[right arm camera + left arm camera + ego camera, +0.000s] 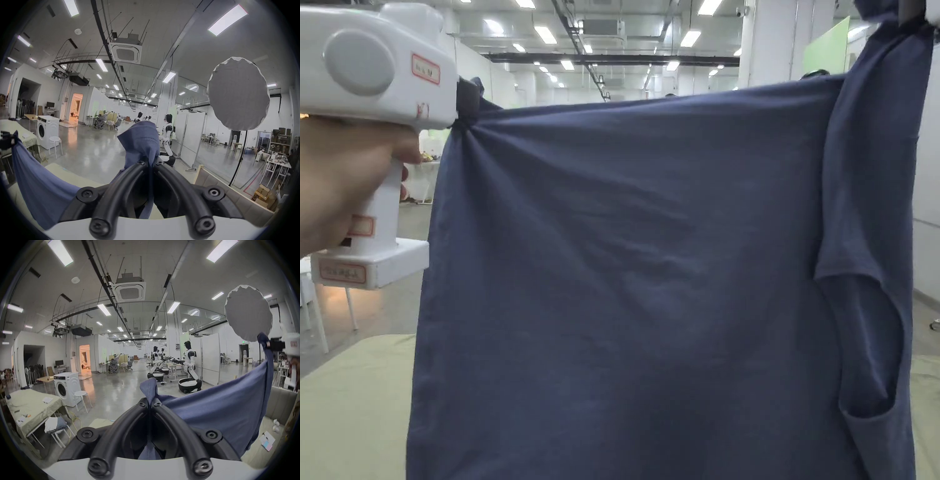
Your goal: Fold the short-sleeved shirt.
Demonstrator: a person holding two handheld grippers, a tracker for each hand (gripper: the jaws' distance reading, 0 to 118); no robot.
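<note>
Right now the blue shirt [637,281] is hanging as a broad sheet across most of the head view, above the pale green table [350,406] showing at lower left. It looks like the spreading-out step; laying it flat on that table should be coming next, lowering both corners evenly. At upper left the left gripper [464,107] is pinching one bunched corner, jaws pressed together; the right gripper [150,160] is likewise clamping cloth between its closed jaws
</note>
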